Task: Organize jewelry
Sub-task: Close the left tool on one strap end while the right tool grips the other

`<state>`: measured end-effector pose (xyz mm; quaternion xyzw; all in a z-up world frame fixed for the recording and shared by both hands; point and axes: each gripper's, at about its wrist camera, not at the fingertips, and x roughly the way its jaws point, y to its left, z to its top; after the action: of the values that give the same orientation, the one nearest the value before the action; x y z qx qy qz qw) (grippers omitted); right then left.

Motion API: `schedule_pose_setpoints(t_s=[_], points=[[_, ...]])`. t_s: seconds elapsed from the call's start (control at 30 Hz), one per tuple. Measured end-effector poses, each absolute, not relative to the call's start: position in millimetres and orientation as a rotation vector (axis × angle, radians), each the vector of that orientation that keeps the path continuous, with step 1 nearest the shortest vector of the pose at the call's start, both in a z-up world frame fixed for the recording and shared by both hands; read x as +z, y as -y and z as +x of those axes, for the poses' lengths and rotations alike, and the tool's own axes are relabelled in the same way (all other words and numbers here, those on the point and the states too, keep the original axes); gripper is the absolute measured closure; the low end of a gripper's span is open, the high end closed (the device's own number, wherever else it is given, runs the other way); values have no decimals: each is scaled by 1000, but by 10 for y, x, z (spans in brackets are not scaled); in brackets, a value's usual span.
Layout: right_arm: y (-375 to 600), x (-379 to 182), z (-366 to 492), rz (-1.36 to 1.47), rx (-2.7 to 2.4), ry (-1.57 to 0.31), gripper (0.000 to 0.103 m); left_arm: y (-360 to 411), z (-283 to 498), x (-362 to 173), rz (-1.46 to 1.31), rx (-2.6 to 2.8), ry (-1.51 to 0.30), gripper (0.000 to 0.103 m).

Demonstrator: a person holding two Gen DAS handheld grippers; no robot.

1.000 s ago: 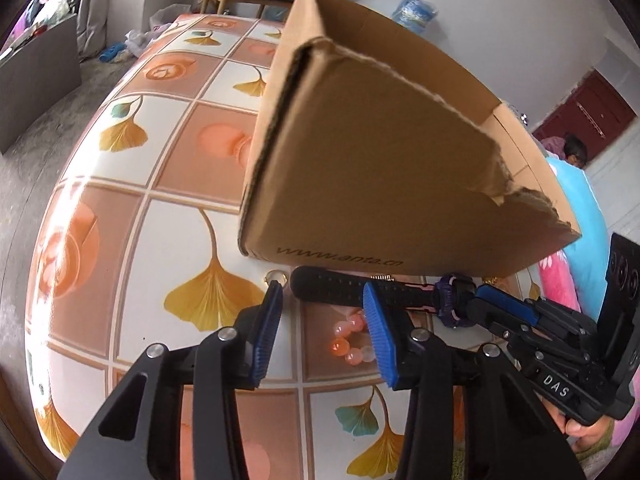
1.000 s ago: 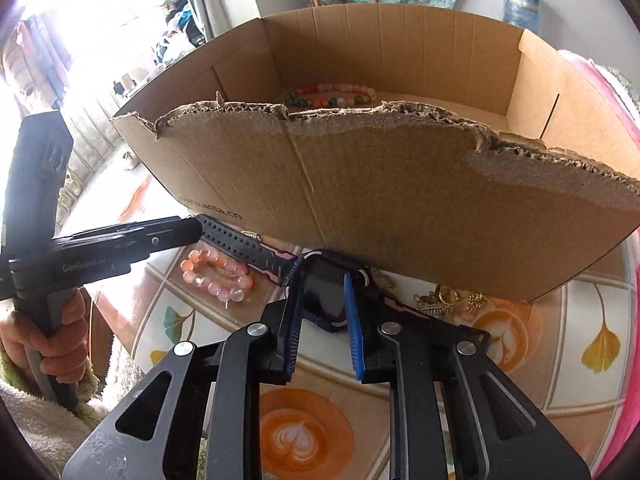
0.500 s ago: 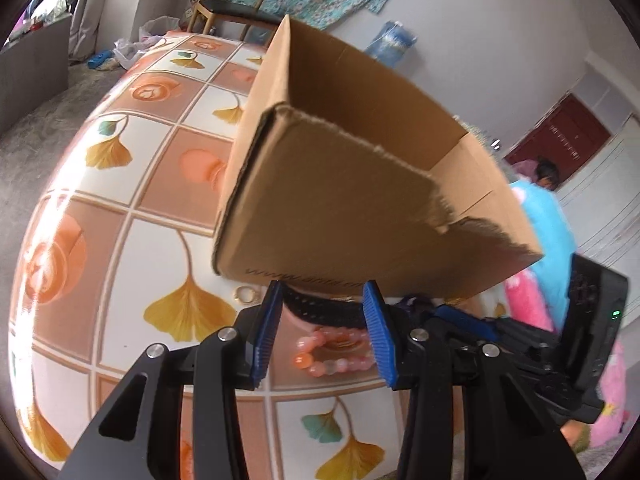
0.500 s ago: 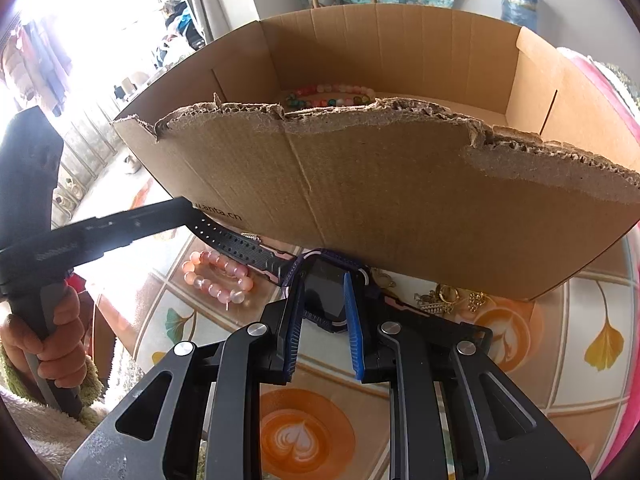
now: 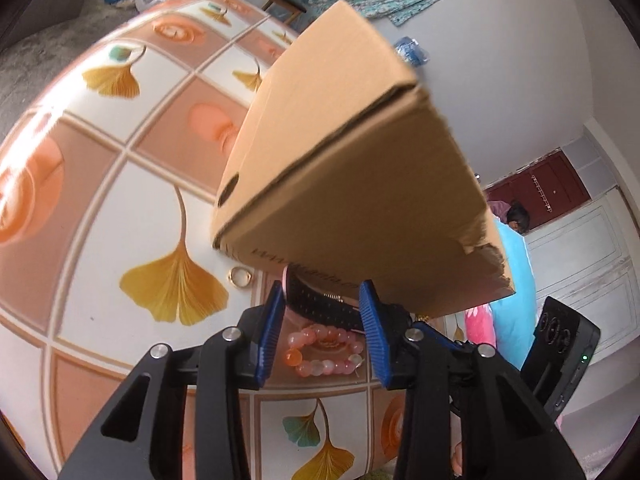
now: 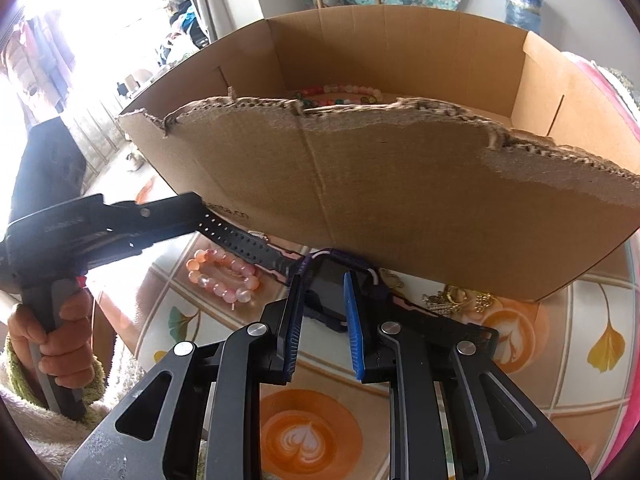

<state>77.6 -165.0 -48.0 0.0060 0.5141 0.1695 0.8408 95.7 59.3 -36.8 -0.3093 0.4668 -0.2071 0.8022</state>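
Note:
A black watch lies on the tiled table against the front wall of a cardboard box (image 6: 400,200). My right gripper (image 6: 323,280) is shut on the watch body (image 6: 328,292). The watch strap (image 5: 320,308) runs out to the left and sits between the blue pads of my left gripper (image 5: 322,286). Those jaws are closing, and the pads do not press on the strap. A pink bead bracelet (image 5: 324,348) lies on the table just under the strap. In the right wrist view the left gripper (image 6: 192,210) comes in from the left, held by a hand.
A gold ring (image 5: 239,277) lies by the box's near corner. Gold trinkets (image 6: 456,298) sit under the box's right front edge. A bead strand (image 6: 340,94) lies inside the box. The table's (image 5: 120,200) edge curves away at the left; a chair stands beyond.
My left gripper moved in and down toward the strap and rolled, so the strap now sits between its jaws, which have narrowed a little. The right gripper and watch have not moved.

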Motion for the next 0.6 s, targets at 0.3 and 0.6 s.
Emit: schedule_pose_setpoints(t_s=[0.3, 0.6], points=[[1674, -462, 786, 26, 365, -1088, 84, -506, 1026, -346, -519, -334, -1032, 96], [1871, -424, 722, 91, 368, -1112, 83, -160, 928, -215, -210, -260, -1001, 99]])
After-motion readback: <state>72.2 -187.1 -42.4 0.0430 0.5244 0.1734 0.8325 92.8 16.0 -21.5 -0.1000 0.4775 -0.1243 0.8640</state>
